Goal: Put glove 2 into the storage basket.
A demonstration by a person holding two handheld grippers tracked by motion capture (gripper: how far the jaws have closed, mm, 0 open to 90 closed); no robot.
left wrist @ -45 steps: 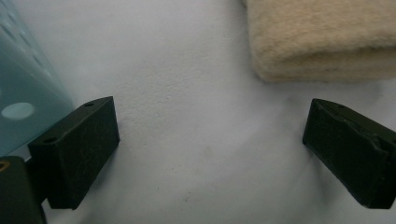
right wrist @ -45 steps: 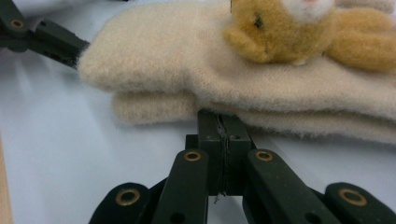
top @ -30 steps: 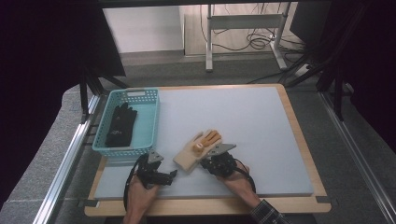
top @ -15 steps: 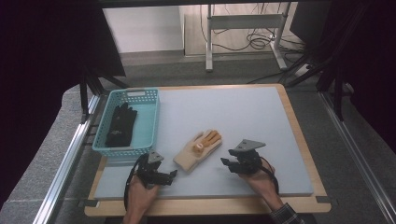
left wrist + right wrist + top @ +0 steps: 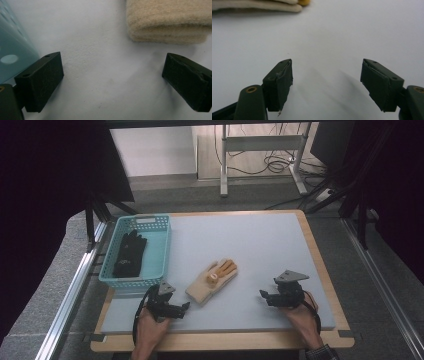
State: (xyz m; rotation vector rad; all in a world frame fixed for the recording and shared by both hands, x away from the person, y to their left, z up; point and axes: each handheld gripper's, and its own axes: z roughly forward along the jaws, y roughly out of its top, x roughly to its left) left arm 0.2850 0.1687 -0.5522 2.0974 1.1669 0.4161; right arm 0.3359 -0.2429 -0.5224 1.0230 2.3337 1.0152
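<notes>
A beige knitted glove (image 5: 212, 281) with orange fingertips lies flat on the grey mat, fingers pointing to the far right. My left gripper (image 5: 182, 309) rests just short of its cuff with the jaws open and nothing between them. In the left gripper view the cuff (image 5: 167, 22) shows ahead of the left gripper (image 5: 112, 75). My right gripper (image 5: 264, 296) is off to the glove's right, apart from it. Its jaws have just been opening and are empty. The right gripper view has the right gripper (image 5: 327, 75) over bare mat, with the glove (image 5: 257, 5) at the top left.
A blue plastic basket (image 5: 162, 250) stands at the mat's left edge with a black glove (image 5: 129, 254) inside. Its wall (image 5: 12, 47) is close beside my left jaw. The mat sits on a wooden board (image 5: 327, 270); beyond it are a floor and a desk frame.
My right gripper has let go of the beige glove and moved right, away from it, jaws spreading. The glove now lies flat by itself. The left gripper has not moved.
</notes>
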